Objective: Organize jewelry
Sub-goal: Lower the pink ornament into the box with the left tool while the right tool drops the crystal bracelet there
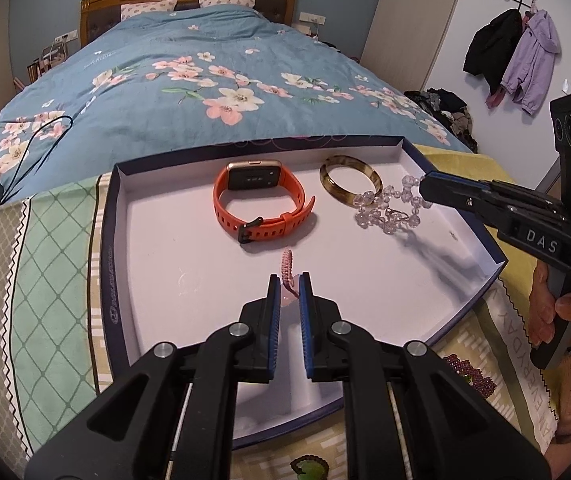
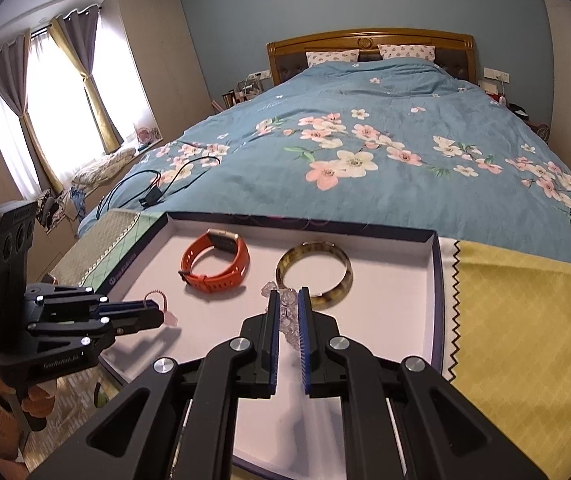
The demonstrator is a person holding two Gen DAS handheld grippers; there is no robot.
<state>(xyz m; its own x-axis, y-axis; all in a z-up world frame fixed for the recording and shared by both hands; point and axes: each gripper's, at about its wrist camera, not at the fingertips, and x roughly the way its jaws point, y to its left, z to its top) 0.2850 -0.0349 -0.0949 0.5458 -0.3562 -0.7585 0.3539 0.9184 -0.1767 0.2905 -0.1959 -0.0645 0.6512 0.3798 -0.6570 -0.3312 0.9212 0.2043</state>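
Left gripper (image 1: 289,284) is pinching a pink braided bracelet (image 1: 286,264) over the white box tray (image 1: 157,248): light, limp, best gripped on the cord. Right gripper (image 2: 287,304) is clamping a clear bead strand (image 2: 285,312) beside the amber bangle (image 2: 313,272): slippery and likely fragile. The orange watch (image 1: 261,204) is lying farther back. The tray is sitting on a patterned cloth (image 1: 45,260) at the foot of a floral bed (image 1: 205,80).

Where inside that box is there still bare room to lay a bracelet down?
The near half of the box floor is bare, between the orange watch and the near wall, left of the pink braided bracelet. The far left corner is free too. The far right is crowded: the amber bangle and the clear bead strand touch there.
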